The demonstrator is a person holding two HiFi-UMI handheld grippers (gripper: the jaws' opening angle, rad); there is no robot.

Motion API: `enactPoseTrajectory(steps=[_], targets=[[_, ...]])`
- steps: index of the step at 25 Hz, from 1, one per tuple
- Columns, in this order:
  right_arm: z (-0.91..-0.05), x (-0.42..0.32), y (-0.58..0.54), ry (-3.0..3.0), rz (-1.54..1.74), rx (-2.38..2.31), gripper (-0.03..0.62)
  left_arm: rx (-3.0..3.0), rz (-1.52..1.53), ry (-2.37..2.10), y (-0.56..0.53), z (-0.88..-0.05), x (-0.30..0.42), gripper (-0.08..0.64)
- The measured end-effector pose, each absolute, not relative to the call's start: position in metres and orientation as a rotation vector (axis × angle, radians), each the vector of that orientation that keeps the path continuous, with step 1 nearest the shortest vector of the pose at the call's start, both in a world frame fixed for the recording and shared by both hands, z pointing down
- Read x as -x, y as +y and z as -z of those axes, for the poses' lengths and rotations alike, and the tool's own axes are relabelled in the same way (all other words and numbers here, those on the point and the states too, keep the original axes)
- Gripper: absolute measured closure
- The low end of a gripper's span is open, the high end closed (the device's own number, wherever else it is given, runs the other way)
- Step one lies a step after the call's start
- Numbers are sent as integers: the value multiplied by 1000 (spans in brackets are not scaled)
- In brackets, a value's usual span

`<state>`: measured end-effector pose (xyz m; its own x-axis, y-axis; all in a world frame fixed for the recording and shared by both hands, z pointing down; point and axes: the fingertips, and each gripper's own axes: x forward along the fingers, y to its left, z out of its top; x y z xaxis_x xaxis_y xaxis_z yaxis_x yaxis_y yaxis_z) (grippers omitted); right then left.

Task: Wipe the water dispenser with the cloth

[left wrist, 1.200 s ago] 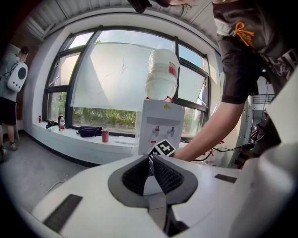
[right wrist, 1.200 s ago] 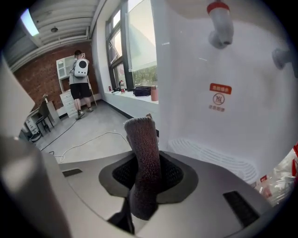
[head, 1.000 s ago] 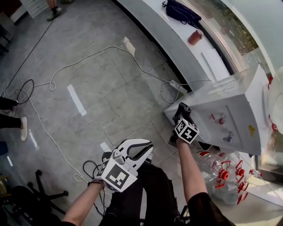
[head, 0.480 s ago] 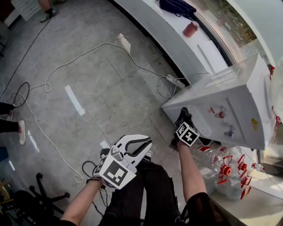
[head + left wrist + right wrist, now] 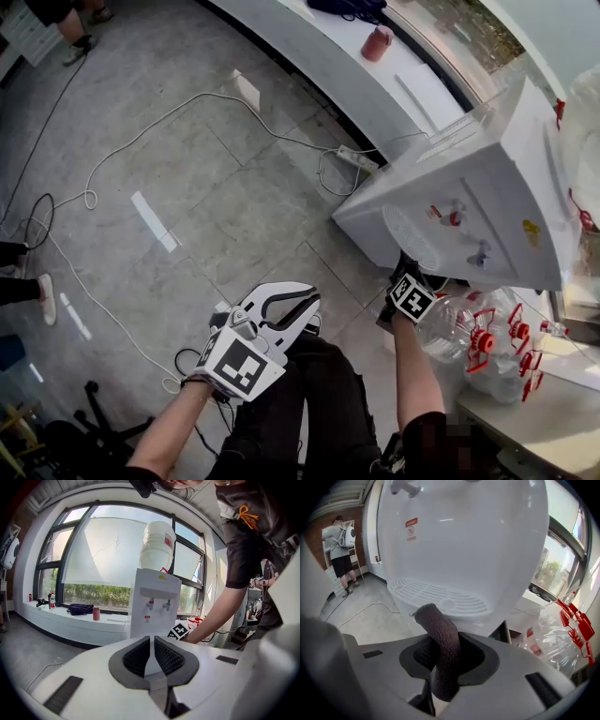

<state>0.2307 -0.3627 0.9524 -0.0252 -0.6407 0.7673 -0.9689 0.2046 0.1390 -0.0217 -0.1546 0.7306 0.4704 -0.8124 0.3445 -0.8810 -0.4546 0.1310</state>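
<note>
One white water dispenser [image 5: 487, 178] stands far right on the grey floor [image 5: 187, 187]; it has two taps [image 5: 452, 216] and one round drip tray [image 5: 440, 599]. Clear empty bottles [image 5: 469, 337], count unclear, lie near right beside it. Two grippers. Right gripper [image 5: 446, 649]: arm stretched forward, low at the dispenser's foot, clamped on one dark cloth [image 5: 440, 634], free end curling up before the tray; contact not discernible. Left gripper [image 5: 152, 653]: forearm bent, near, over the lap, well apart from the dispenser, closed on nothing.
</note>
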Motion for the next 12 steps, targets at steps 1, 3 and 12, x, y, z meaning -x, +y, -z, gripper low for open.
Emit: enactPoseTrajectory(steps=[1,3,12], targets=[[-950,-243,-363,-1729,-564,-1530,481,-2439,-338,-1432,-155,-730,18,517],[-944,-264,-363,-1704,-555,-1552,480,-2451,-346,-1412,-154,-728,13,517],[-905,-335,-366,-1610,-551,-1656,482,-2474,-366,-1359,-156,-706,0,517]])
